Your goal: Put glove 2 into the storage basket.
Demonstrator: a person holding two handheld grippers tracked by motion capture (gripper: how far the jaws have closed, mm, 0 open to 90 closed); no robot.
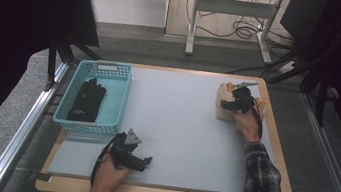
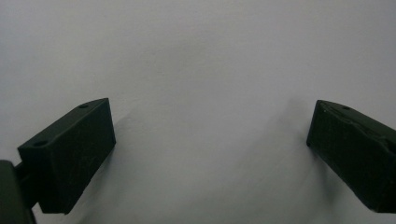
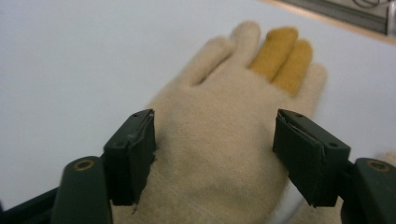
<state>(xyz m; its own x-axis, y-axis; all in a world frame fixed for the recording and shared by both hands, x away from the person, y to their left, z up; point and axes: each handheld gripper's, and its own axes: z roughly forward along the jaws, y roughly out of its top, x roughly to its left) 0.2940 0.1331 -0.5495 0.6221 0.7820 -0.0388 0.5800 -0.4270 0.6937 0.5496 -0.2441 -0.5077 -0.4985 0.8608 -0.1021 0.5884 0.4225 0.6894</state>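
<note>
A person's right gripper (image 1: 235,101) hung over a cream knitted glove with two mustard-yellow fingertips (image 3: 224,135) at the far right corner of the pale grey tabletop (image 1: 185,123), close to its wooden edge. In the right gripper view its two black jaws stood apart on either side of the glove's palm; the left one lay against the fabric's edge, the right one stood over the glove's other edge, and the glove lay flat, not pinched. The left gripper (image 1: 137,159) rested near the front left of the table, jaws spread wide over bare surface with nothing between them. Beside it, at the left edge, a turquoise slotted plastic basket (image 1: 115,99) held a black glove (image 1: 88,98). No brand, label or lettering could be read on any of these.
</note>
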